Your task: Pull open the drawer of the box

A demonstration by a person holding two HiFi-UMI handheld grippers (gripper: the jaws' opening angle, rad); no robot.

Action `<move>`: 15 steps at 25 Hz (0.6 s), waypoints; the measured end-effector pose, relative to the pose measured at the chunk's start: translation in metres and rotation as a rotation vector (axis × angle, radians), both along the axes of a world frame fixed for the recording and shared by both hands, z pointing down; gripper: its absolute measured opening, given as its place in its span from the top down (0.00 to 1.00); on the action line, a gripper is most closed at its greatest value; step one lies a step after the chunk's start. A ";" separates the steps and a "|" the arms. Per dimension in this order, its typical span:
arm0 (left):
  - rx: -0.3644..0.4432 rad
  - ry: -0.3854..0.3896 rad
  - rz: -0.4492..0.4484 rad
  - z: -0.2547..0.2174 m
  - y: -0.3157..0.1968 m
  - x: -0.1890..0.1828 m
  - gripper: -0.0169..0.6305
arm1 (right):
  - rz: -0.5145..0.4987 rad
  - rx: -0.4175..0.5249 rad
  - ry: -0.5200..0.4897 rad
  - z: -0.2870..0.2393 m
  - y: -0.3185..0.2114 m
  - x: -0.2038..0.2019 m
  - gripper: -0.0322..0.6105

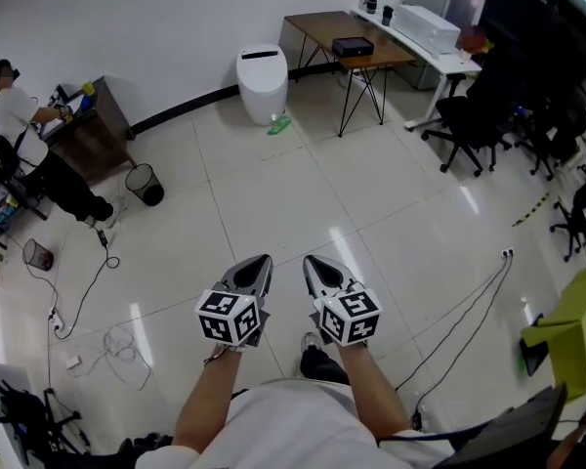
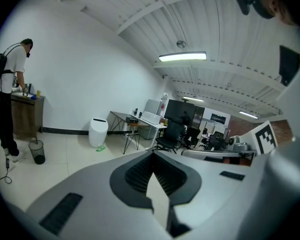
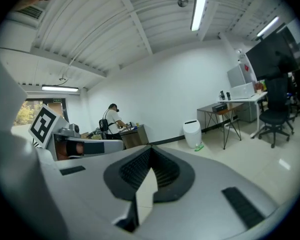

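Two hand-held grippers, head view: the left hand-held gripper point(image 1: 260, 266) and the right hand-held gripper point(image 1: 314, 266) are held side by side above the floor point(image 1: 303, 184), tips forward, well apart from all furniture.
Room, head view: a white bin point(image 1: 262, 84) is seen by the far wall, with a wooden surface point(image 1: 344, 37) near it. Office chairs point(image 1: 483, 115) stand at right and loose cables point(image 1: 98, 330) lie on the floor at left.
Task's thing, head view: no box with a drawer is identified. A yellow-green object point(image 1: 578, 332) at the right edge is cut off and cannot be named.
Left gripper view: the jaws are seen closed tip to tip, with nothing between them. Only the bin, the surface and the chairs lie ahead, well apart.
Right gripper view: the jaws are likewise closed and empty. A person point(image 3: 111, 118) at a distant desk is seen, but no box.
Step judged: the approach is not begun; the box is to be located first.
Risk, grip: with the jaws closed, a drawer pull would be bumped rather than taken.
Risk, footing: the cables could be caught underfoot while the room is crossed.
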State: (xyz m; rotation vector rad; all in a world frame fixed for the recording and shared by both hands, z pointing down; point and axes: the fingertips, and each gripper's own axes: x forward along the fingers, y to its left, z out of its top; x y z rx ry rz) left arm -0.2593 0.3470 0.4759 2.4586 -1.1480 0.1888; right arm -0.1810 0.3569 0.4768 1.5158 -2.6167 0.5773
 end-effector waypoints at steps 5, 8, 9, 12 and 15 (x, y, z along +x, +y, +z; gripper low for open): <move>-0.007 0.002 0.041 0.000 -0.008 0.031 0.97 | 0.036 0.004 0.035 0.002 0.000 0.032 0.97; -0.002 -0.015 0.063 0.004 -0.016 0.050 0.97 | 0.059 0.009 0.041 0.005 -0.005 0.051 0.97; 0.001 -0.020 0.066 0.005 -0.019 0.056 0.97 | 0.067 0.011 0.040 0.007 -0.009 0.056 0.97; -0.006 -0.034 0.064 0.010 -0.031 0.072 0.97 | 0.073 0.011 0.035 0.010 -0.020 0.074 0.97; -0.012 -0.027 0.059 0.008 -0.045 0.093 0.97 | 0.074 0.009 0.035 0.009 -0.034 0.095 0.97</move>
